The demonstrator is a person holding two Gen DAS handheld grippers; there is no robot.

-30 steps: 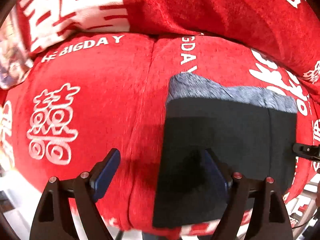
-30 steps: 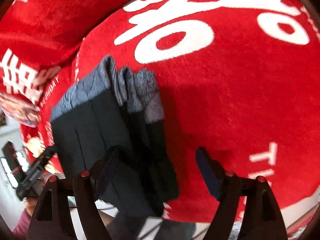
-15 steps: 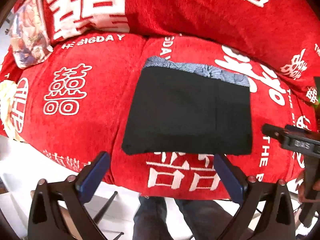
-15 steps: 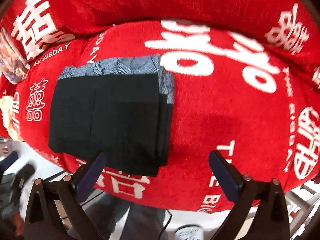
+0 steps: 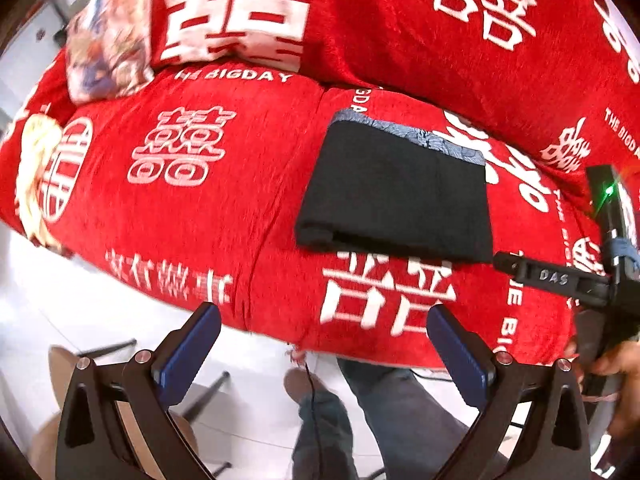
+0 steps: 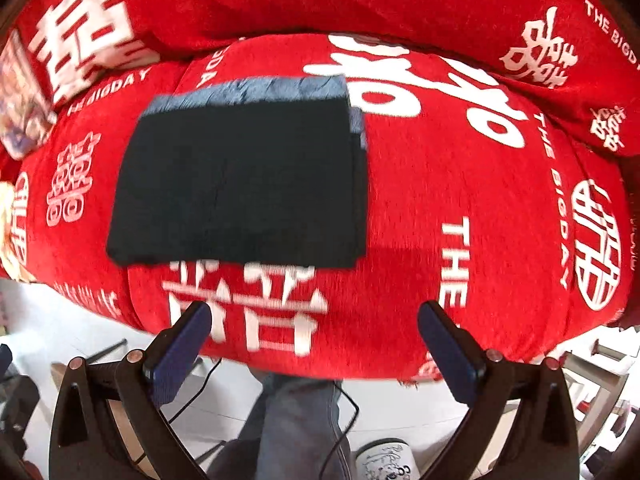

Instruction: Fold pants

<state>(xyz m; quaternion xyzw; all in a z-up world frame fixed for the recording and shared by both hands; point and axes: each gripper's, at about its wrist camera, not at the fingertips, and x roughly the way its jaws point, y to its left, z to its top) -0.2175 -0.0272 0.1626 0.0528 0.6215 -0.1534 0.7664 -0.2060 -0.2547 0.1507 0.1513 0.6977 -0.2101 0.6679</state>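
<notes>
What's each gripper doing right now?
Left gripper: open, holding nothing.
Right gripper: open, holding nothing; folded pants lie free on the sofa.

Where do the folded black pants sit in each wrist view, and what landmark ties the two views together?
Left wrist: folded black pants right of centre, on the red cover.
Right wrist: pants left of centre.
Shared landmark: the blue-grey waistband along the pants' far edge.

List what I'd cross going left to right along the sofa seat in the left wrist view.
Printed cushion at the far left → red cover's white double-happiness motif → folded black pants → the right tongs reaching in from the right edge.
</notes>
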